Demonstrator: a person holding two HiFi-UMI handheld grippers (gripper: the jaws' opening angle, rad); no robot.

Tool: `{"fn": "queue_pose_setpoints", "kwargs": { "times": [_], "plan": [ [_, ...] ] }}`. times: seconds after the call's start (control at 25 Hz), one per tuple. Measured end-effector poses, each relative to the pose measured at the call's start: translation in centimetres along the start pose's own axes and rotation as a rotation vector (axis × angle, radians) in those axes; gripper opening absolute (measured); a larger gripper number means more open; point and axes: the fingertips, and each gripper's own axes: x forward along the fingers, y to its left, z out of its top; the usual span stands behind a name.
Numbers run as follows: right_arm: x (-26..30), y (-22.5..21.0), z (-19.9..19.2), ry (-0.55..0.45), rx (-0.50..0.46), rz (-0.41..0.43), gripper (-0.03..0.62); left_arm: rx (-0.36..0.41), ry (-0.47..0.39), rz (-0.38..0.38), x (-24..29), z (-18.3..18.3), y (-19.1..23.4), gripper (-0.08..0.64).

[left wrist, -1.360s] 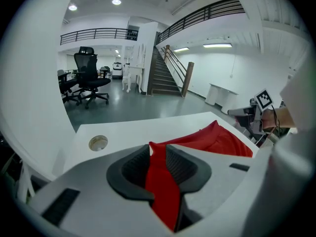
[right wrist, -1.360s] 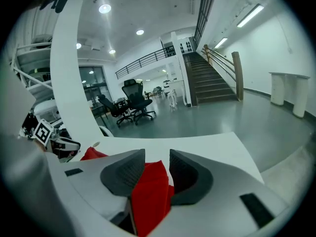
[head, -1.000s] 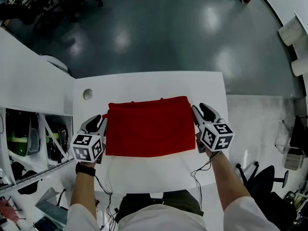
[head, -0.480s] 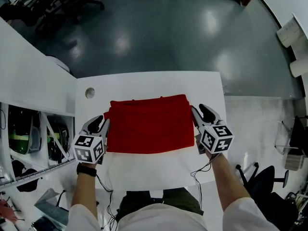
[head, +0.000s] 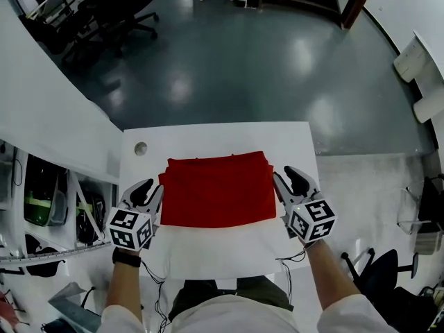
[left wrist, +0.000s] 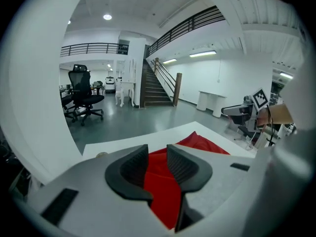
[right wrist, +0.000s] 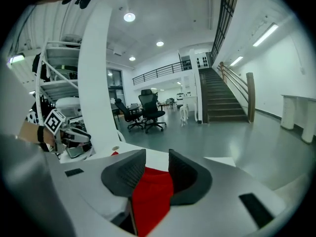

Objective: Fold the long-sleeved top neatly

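Observation:
The red long-sleeved top (head: 218, 189) lies folded into a flat rectangle on the white table (head: 215, 252). My left gripper (head: 151, 189) hovers at its left edge and my right gripper (head: 286, 175) at its right edge. In the left gripper view the jaws of the left gripper (left wrist: 157, 154) are opening, and the top (left wrist: 163, 181) shows through the gap, lying on the table below. The right gripper (right wrist: 157, 162) also stands open, with the top (right wrist: 150, 191) visible between its jaws. Neither gripper's pads press on the cloth.
A round cable hole (head: 141, 148) sits near the table's far left corner. A long white desk (head: 48, 116) and shelving (head: 48, 207) flank the left side. Office chairs (head: 118, 5) stand on the grey floor beyond, and another chair (head: 378, 272) is at the lower right.
Both grippers have lifted a little while staying beside the top's side edges. The top has not moved. The head view has tilted, so more floor shows beyond the table.

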Motion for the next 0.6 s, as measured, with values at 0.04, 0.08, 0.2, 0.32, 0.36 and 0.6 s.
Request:
{"fn": "queue_pose_setpoints", "kwargs": {
  "times": [0.04,0.08,0.2,0.32,0.36,0.6],
  "plan": [
    [-0.5,0.4,0.6,-0.011,-0.013,0.006,0.156,0.007,-0.010,-0.002,-0.5,0.5,-0.3,0.121],
    [-1.0,0.9,1.2,-0.022,-0.025,0.011,0.155,0.014,-0.020,-0.005,-1.1,1.1,-0.5,0.121],
    [-2.6,2.2,2.8,-0.053,-0.054,0.028,0.152,0.038,-0.052,-0.020,-2.7,2.7,-1.5,0.121],
    [-4.0,3.6,4.4,-0.080,-0.089,0.048,0.150,0.066,-0.092,-0.043,-4.3,4.7,-2.7,0.121],
    [-4.5,4.0,4.9,-0.089,-0.101,0.054,0.149,0.077,-0.106,-0.052,-4.8,5.3,-3.2,0.121],
    [-7.5,6.0,7.5,-0.143,-0.156,0.078,0.140,0.152,-0.172,-0.097,-7.6,8.4,-5.9,0.121]
  ]
}}
